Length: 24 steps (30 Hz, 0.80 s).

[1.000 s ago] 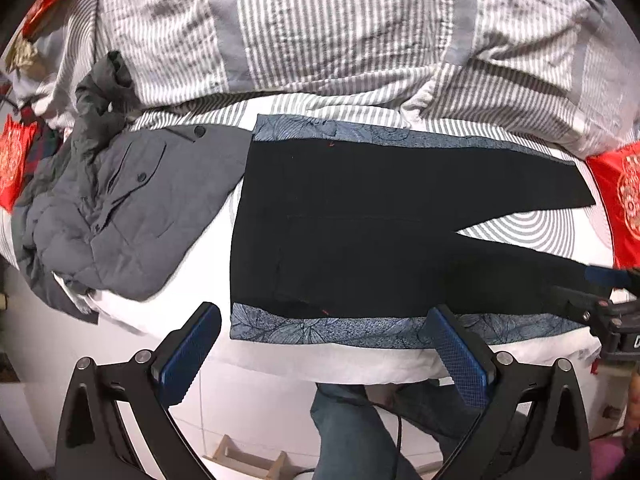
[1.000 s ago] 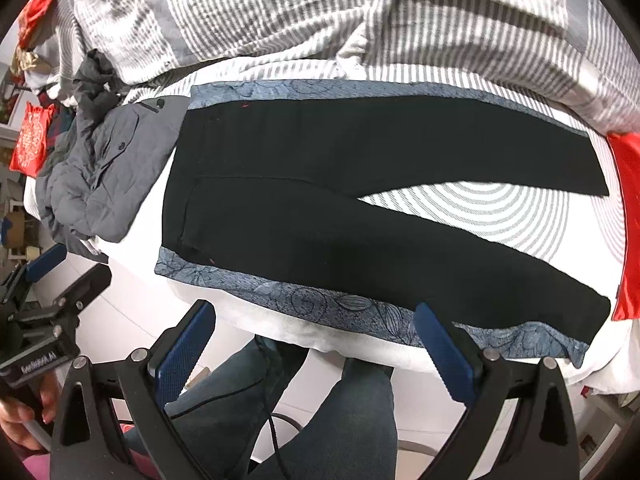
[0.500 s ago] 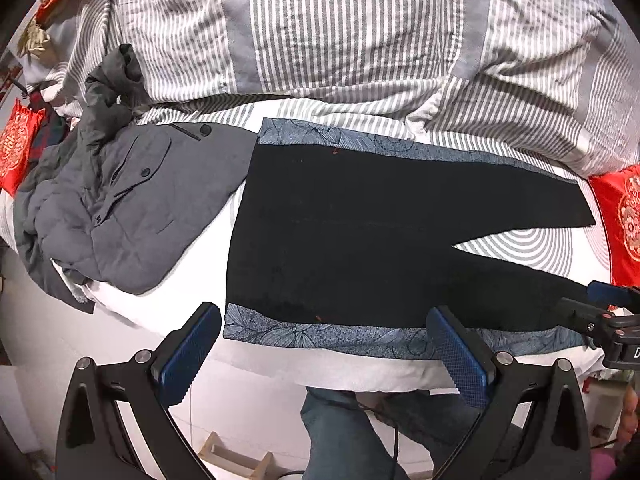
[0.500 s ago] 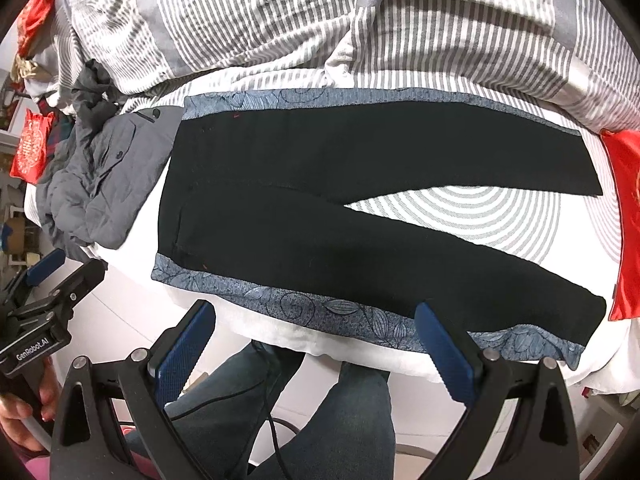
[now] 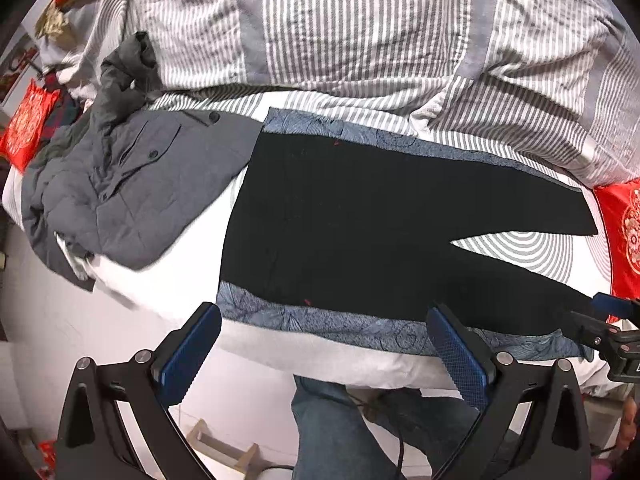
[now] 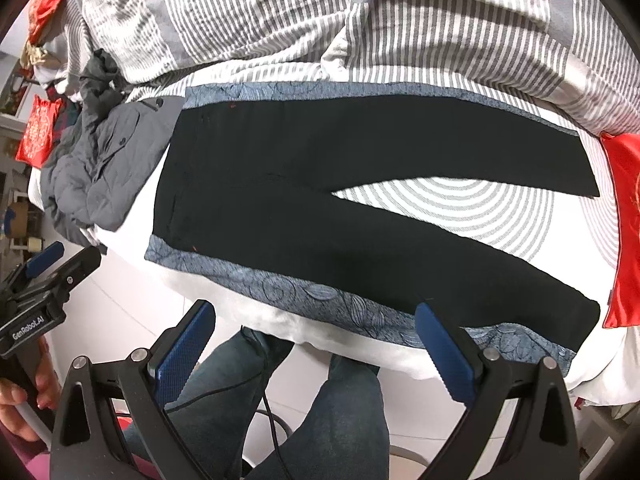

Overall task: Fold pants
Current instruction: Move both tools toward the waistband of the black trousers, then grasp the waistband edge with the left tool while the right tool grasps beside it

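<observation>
The left gripper [image 5: 322,346] and right gripper [image 6: 314,342] both hold their jaws wide apart, gripping nothing, short of the bed [image 6: 248,304] edge. Just beyond the jaws lie the black pants [image 6: 304,200], flat on a blue patterned cloth [image 6: 280,286], legs spread rightward. A grey jacket [image 5: 132,200] is heaped left of them, with a striped duvet [image 5: 360,36] farther beyond.
</observation>
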Motion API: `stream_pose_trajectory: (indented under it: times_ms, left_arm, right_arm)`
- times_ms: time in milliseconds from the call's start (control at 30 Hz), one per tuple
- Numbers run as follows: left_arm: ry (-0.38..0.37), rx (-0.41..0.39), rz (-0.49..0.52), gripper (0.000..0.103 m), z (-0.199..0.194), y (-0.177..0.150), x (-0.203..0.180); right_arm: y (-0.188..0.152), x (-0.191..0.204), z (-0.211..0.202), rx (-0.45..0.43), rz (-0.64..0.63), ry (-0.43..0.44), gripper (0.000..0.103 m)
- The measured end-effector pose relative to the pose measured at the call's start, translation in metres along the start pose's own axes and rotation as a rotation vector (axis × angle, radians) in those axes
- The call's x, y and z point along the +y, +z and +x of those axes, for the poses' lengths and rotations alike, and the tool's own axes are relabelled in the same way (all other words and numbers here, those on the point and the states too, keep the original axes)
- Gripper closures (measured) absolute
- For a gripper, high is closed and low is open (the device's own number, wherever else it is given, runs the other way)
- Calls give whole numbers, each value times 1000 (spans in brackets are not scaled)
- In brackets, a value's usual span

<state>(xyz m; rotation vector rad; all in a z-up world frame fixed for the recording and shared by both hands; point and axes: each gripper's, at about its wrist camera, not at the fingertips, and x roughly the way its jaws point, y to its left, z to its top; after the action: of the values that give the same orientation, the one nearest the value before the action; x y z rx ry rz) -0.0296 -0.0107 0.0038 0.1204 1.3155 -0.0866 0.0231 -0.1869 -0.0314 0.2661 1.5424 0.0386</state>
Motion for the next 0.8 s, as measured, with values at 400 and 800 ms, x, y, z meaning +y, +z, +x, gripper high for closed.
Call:
stream_pose_trajectory:
  times_ms: [400, 800]
  left_arm:
    - [-14, 96, -182, 0, 43, -42, 45]
    - [-136, 208, -334, 0, 173, -78, 102]
  right_arm:
    - [-44, -19, 52, 41, 119, 222, 2]
    - [-93, -19, 177, 91, 456, 445, 6]
